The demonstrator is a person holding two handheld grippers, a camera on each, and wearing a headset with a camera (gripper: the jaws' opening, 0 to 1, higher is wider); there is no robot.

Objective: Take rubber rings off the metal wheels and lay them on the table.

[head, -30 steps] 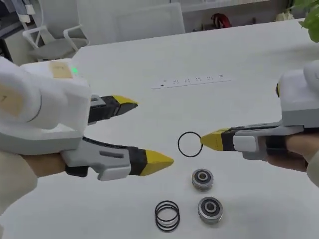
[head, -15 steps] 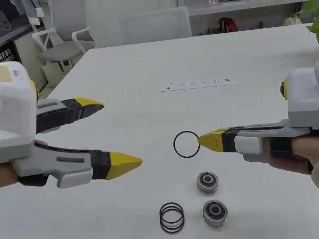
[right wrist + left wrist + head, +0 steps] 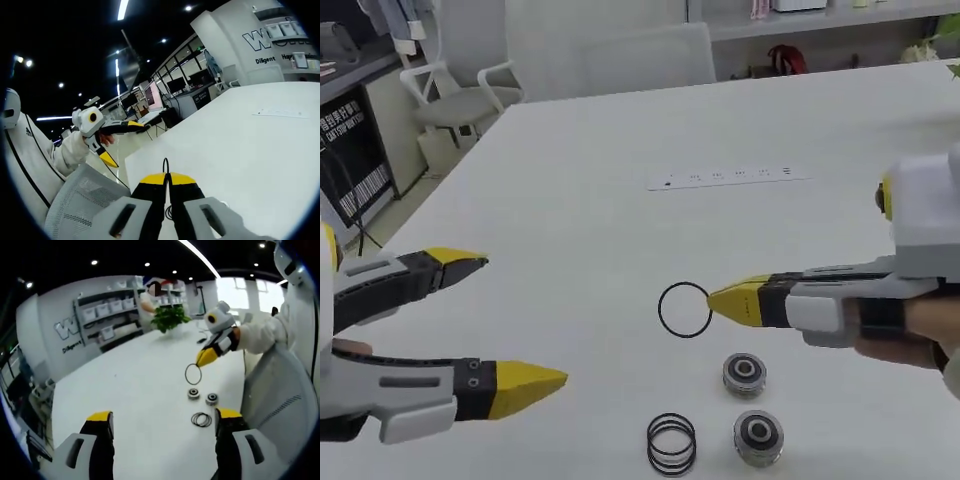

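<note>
Rubber ring (image 3: 660,310) pinched in right tool (image 3: 712,300) over bare table (image 3: 620,180); left tool (image 3: 525,320) gapes wide.

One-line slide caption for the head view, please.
Right gripper shut on one rubber ring, left gripper open, two metal wheels and stacked rings on the white table.

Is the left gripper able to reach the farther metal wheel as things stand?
Likely yes: the left gripper is open and empty, with bare table between it and the farther wheel. The right gripper, shut on a rubber ring, hovers close beside.
</note>
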